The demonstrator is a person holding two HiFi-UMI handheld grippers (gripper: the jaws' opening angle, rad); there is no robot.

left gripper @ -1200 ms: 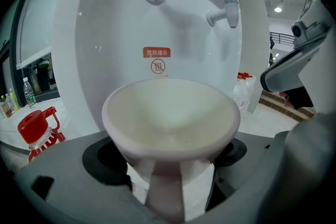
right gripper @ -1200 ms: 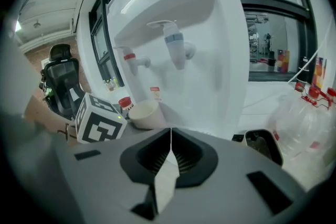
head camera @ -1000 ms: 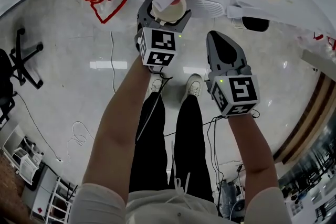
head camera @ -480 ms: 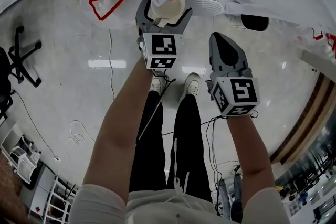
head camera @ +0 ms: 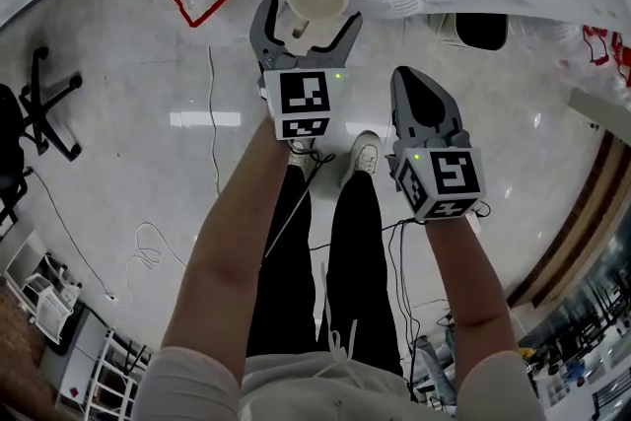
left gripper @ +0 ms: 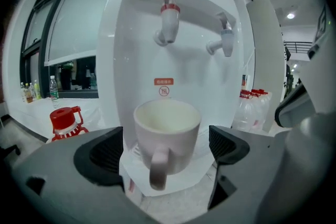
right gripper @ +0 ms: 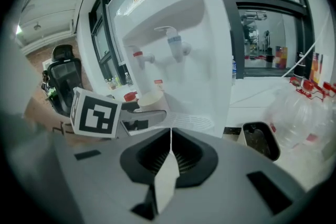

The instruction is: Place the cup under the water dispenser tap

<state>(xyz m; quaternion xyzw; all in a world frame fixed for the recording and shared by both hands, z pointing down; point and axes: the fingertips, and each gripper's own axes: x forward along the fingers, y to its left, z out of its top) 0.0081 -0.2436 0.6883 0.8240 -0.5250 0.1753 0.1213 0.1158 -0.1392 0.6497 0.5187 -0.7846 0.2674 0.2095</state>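
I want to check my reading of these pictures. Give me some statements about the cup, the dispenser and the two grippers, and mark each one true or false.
1. The cup stands below the tap with the red band. True.
2. The left gripper is clamped on the cup. False: its jaws stand apart, clear of the cup on both sides. They have just been opening, with the cup between them.
3. The right gripper is shut with nothing between its jaws. True.
4. The cup's handle points toward the water dispenser. False: it points away from it, toward the left gripper.
5. In the left gripper view, the red jug stands to the right of the dispenser. False: it stands to the left.
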